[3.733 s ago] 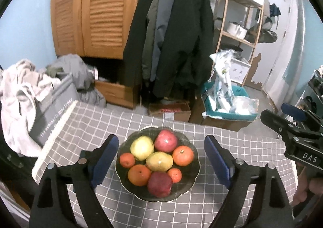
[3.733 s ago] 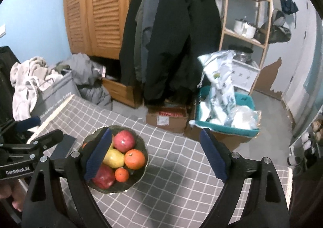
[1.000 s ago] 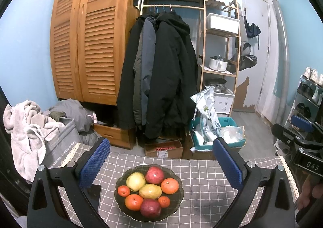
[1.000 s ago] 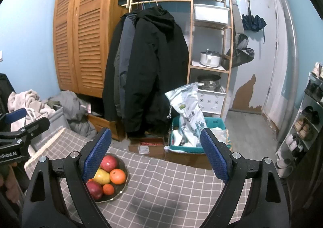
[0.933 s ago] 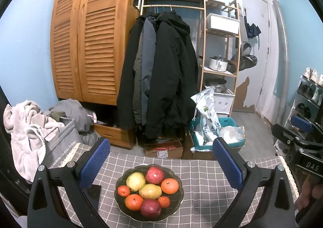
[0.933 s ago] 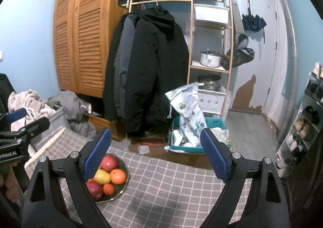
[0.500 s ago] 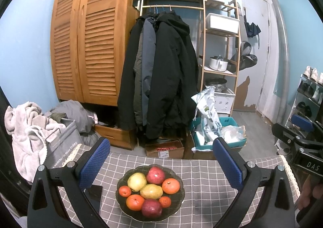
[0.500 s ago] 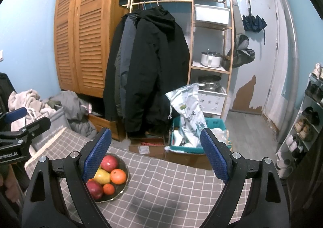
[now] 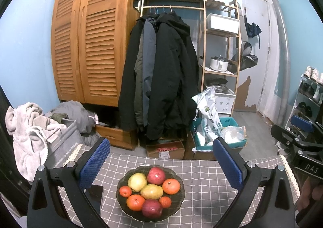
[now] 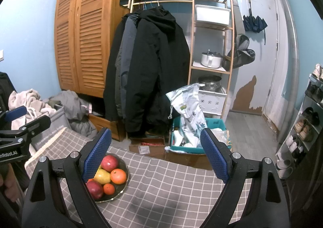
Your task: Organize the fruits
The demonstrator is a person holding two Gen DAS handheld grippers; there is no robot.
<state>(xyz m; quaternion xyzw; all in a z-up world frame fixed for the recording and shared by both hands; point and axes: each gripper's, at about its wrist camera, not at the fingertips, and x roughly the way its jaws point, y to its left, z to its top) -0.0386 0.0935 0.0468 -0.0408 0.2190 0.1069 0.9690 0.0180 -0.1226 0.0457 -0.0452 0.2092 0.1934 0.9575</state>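
Note:
A dark glass bowl (image 9: 179,201) sits on a grey checked tablecloth (image 9: 203,175). It holds several fruits: red apples (image 9: 155,175), oranges (image 9: 171,186), a yellow pear (image 9: 137,182) and a mango (image 9: 151,191). My left gripper (image 9: 160,159) is open and empty, raised above and behind the bowl. My right gripper (image 10: 156,153) is open and empty, held high to the right of the bowl (image 10: 124,186), whose left part is hidden by the left finger.
A dark phone (image 9: 94,194) lies on the cloth left of the bowl. Beyond the table stand a wooden wardrobe (image 9: 90,46), hanging coats (image 9: 159,86), a shelf rack (image 9: 220,66), a teal bin (image 9: 218,135) and a laundry basket (image 9: 60,143).
Both grippers have risen and tilted up since 3.7 s ago, so the bowl looks smaller and lower. Over the last second almost nothing has moved.

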